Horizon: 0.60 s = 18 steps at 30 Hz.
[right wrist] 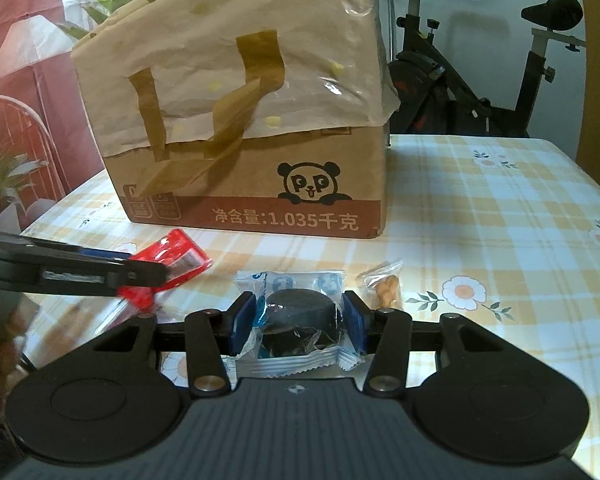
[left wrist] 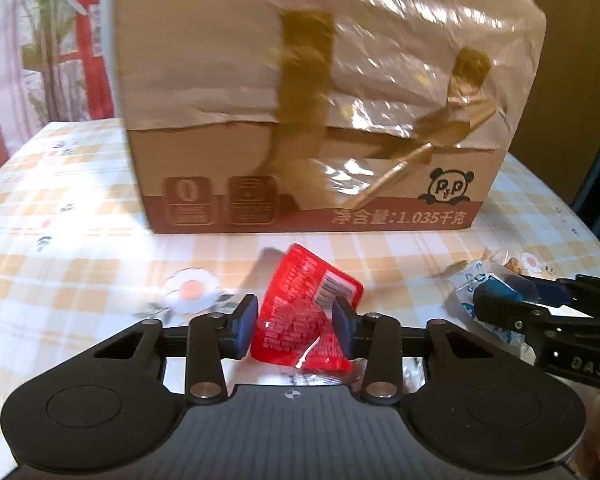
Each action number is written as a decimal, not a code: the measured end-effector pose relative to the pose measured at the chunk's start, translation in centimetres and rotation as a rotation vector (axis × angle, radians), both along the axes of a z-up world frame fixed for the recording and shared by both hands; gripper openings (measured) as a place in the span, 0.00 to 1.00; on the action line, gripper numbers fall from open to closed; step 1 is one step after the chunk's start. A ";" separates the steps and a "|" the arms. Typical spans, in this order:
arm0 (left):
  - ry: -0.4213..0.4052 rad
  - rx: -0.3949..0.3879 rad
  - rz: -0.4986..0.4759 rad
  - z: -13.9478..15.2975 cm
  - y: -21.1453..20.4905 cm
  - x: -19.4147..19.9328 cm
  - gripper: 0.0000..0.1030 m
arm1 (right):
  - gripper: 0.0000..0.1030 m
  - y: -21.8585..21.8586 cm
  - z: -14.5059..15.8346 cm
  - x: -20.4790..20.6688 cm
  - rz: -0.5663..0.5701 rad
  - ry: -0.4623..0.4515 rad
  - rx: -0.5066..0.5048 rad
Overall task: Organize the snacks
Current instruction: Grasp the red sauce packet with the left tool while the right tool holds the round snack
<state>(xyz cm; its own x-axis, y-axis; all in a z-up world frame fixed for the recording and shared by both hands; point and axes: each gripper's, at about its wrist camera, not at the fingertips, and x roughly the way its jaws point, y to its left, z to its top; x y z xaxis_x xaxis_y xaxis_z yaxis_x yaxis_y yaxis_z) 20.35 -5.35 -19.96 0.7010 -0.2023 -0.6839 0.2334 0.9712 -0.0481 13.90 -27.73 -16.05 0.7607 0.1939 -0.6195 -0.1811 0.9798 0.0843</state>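
Left gripper clamped on 1 red snack packet, right gripper gripping 1 clear-wrapped dark round cake, cardboard box behind, checked tablecloth.

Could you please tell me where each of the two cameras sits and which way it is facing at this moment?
Left wrist view: mounted on the left gripper, looking forward and down at the red snack packet between its pads, with the cardboard box behind; the right gripper enters from the right.
Right wrist view: mounted on the right gripper, facing the box, pads closed on a dark round cake in a clear wrapper; the left gripper shows at left.
Shared: box, checked tablecloth, both snacks.
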 end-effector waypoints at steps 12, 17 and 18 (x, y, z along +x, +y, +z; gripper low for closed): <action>0.008 -0.004 0.030 0.4 1.8 -1.3 0.41 | 0.49 1.5 -0.3 -0.3 0.082 0.005 -0.050; 0.006 -0.003 0.028 0.2 2.0 -1.7 0.54 | 0.49 1.4 -0.3 -0.2 0.081 0.007 -0.043; 0.007 0.000 0.025 0.2 2.0 -1.7 0.55 | 0.49 1.4 -0.3 -0.2 0.081 0.007 -0.043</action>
